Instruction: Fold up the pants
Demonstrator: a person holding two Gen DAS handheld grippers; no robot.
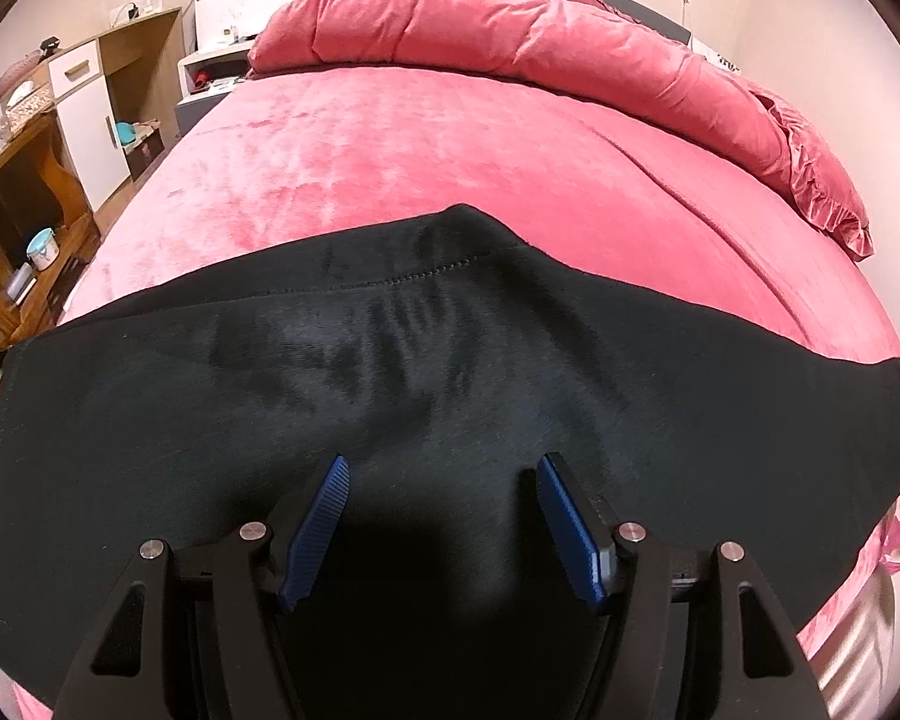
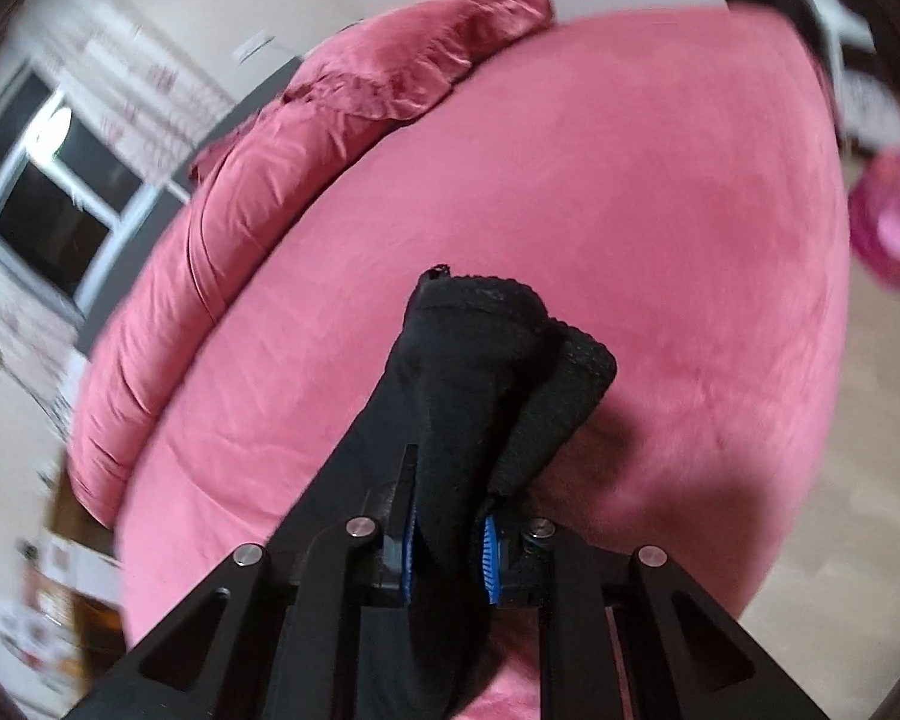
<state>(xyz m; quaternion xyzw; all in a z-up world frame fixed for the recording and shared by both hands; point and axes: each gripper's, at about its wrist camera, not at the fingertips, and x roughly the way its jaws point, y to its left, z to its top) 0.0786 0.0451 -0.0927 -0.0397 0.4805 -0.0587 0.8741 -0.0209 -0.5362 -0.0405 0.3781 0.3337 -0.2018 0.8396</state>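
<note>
Black pants (image 1: 390, 372) lie spread across the near part of a pink bed (image 1: 420, 144). A stitched hem shows along their far edge. My left gripper (image 1: 441, 474) is open just above the black cloth, its blue pads (image 1: 324, 516) wide apart and holding nothing. In the right wrist view my right gripper (image 2: 450, 540) is shut on a bunched end of the pants (image 2: 480, 372), which sticks up between the blue pads (image 2: 491, 558) above the bed (image 2: 630, 210). That view is blurred.
A rolled pink duvet (image 1: 510, 30) and a pillow (image 1: 810, 150) lie along the head of the bed. Wooden shelves and a white cabinet (image 1: 84, 108) stand to the left. A pink object (image 2: 894, 216) lies on the floor to the right of the bed.
</note>
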